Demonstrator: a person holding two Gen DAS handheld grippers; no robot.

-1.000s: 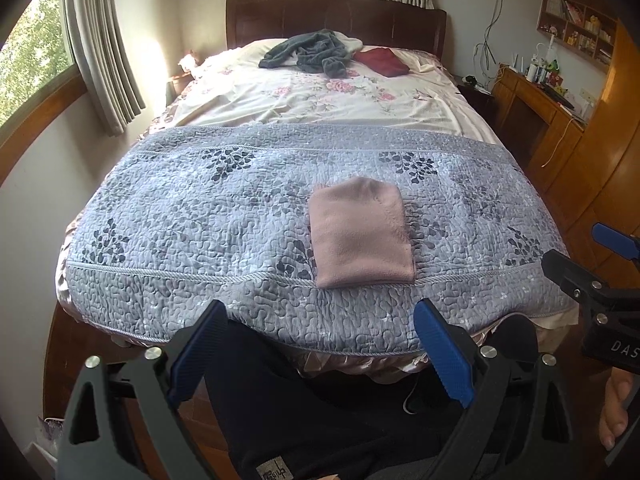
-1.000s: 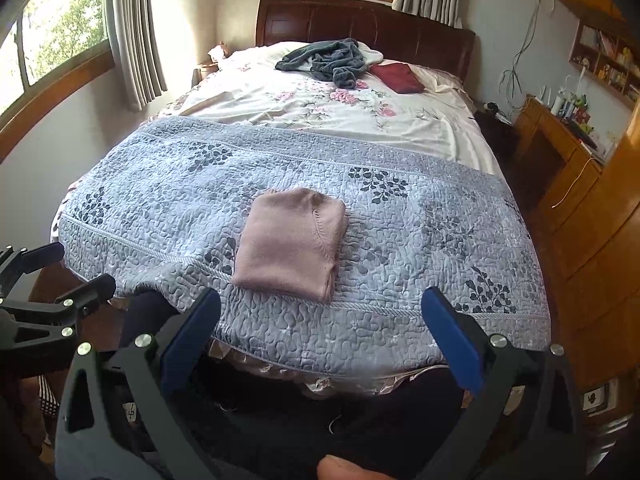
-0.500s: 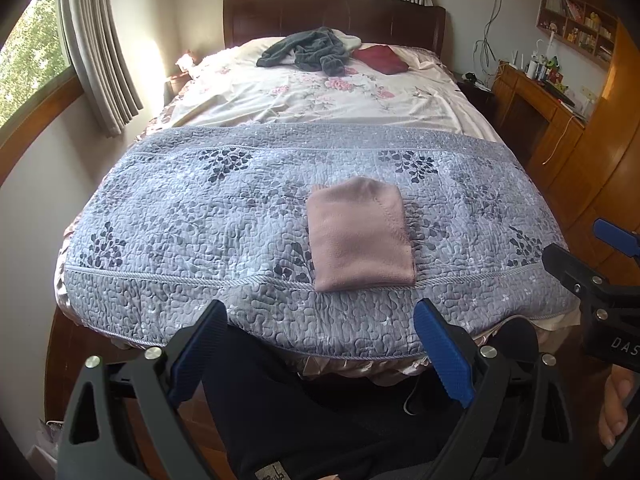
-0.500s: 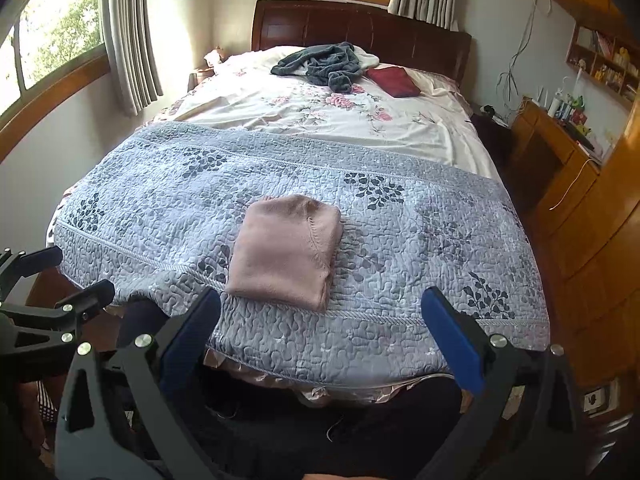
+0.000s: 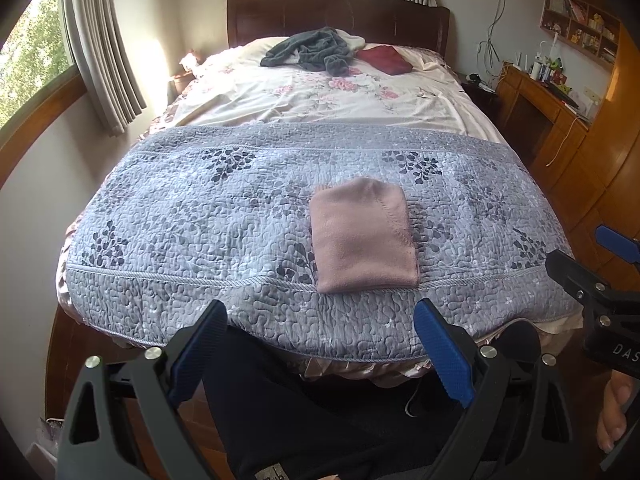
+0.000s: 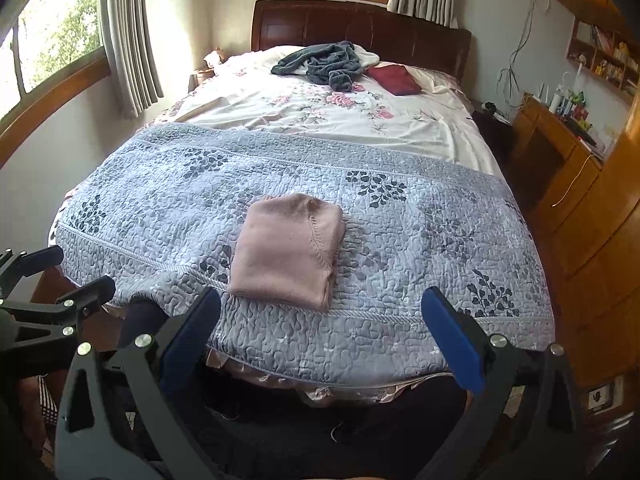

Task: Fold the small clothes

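Pink knit, folded into one neat rectangle — the small sweater lies on the grey quilted bedspread near the foot edge of the bed, a little right of centre in my left view. I hold my left gripper low, off the foot edge, its jaws spread wide and holding nothing. My right gripper is held level beside it, jaws likewise spread and empty. Neither touches the sweater. At the head end I count two more things — one crumpled grey garment and one dark red folded piece.
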